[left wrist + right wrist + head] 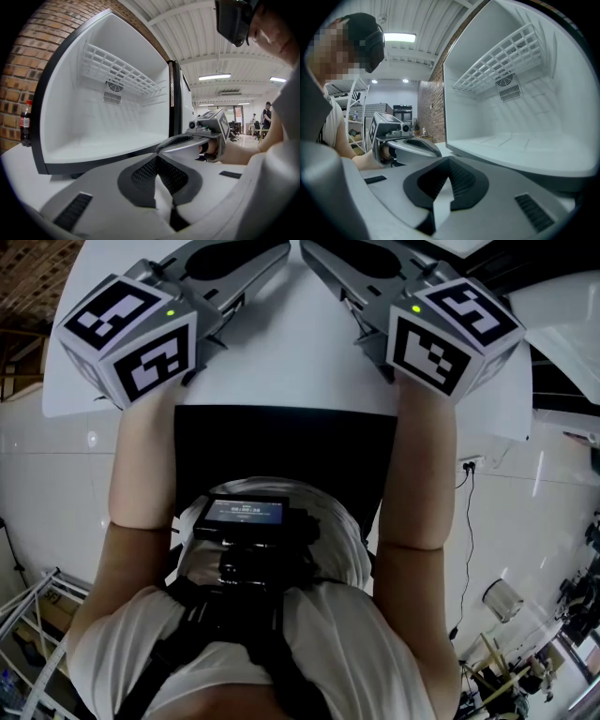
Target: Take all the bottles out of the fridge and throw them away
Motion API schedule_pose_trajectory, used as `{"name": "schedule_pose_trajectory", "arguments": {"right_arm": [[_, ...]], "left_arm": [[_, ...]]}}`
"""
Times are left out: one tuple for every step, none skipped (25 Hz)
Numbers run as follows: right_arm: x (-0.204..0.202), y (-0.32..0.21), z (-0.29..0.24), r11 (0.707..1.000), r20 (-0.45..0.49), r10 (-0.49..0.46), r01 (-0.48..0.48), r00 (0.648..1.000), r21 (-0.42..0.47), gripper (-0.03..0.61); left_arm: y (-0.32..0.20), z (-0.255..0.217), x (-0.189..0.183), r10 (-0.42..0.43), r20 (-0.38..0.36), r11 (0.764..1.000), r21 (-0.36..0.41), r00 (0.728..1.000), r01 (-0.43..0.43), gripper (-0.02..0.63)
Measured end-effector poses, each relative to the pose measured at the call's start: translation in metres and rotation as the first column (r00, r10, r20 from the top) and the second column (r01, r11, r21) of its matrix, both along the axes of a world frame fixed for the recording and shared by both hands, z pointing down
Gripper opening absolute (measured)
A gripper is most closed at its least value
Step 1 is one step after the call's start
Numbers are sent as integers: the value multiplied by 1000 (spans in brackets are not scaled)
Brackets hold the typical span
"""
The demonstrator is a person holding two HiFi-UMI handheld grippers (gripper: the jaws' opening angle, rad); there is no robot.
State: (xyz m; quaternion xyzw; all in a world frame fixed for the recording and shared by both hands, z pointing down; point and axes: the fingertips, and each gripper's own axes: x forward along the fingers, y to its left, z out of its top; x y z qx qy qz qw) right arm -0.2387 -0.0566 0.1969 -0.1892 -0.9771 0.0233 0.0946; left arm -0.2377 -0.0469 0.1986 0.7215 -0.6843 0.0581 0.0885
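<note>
My left gripper (157, 158) and right gripper (449, 161) hold their fingers pressed together, empty, while the cola bottle (26, 123) at far left, outside the bare fridge (140, 108), looks smooth and fairly stiff, so I'd pinch its body.

– Head view: we lose left gripper (246, 261) & right gripper (349, 266) tips past the top edge.
– Yep. Bottle (25, 123) beside fridge (93, 126): label too small for us. Bkgd ppl (267, 115) tiny too.

White fridge (140, 108), black-rimmed; brown brick wall (42, 47); dark bottle (26, 124), red label.
</note>
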Motion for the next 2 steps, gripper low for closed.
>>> {"name": "schedule_pose_trajectory", "arguments": {"right_arm": [[-3,1,-5,1000,14,-15,15,1000,2,0],[-6,3,-10,999,31,-33,33,999,4,0]], "left_arm": [[-1,-3,-2,-1,7,1000,2,1000,1,11],[-2,-8,-5,-1,16,1000,5,1000,1,11]]}}
